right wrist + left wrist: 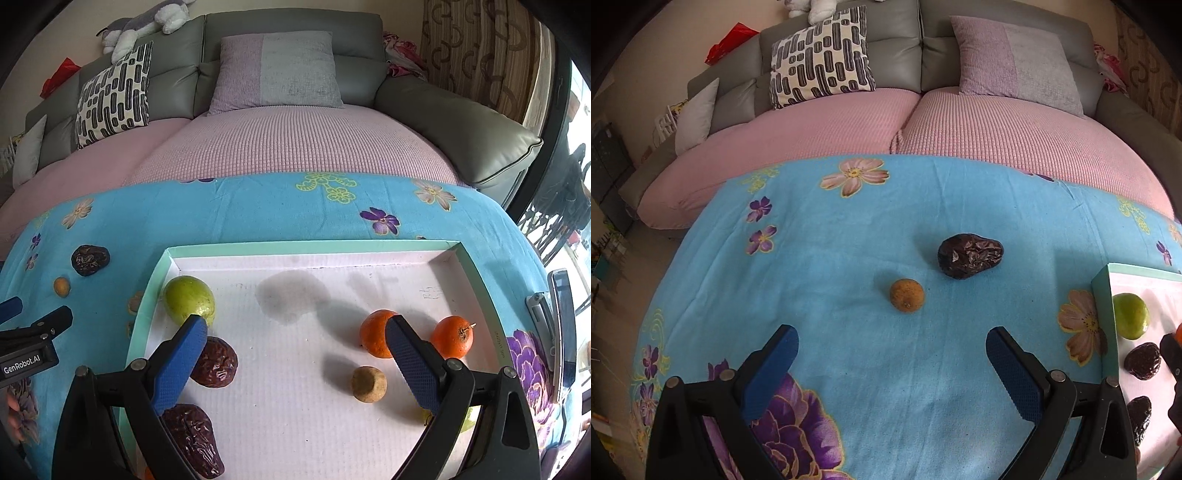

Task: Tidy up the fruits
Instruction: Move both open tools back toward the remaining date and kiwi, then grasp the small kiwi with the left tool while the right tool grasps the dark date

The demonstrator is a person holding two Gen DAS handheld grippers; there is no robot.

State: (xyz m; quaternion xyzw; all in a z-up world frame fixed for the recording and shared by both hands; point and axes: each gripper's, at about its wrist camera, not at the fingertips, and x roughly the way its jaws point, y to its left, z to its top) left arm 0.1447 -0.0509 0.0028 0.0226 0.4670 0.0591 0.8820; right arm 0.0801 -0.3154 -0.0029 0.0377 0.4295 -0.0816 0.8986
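Fruits: one longan [907, 295] and one date [969, 255] lie unobstructed ahead of the wide-apart left gripper [892, 354]; the right gripper [295, 338], spread and empty, hangs over a tray [314, 246] with two oranges [378, 338].

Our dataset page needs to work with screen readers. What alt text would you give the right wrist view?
Open blue-padded tongs hover over a shallow white tray on a blue floral cloth. The tray holds two oranges, a green fruit, two dark dates and a tan round fruit. One date and a small tan fruit lie left of it.
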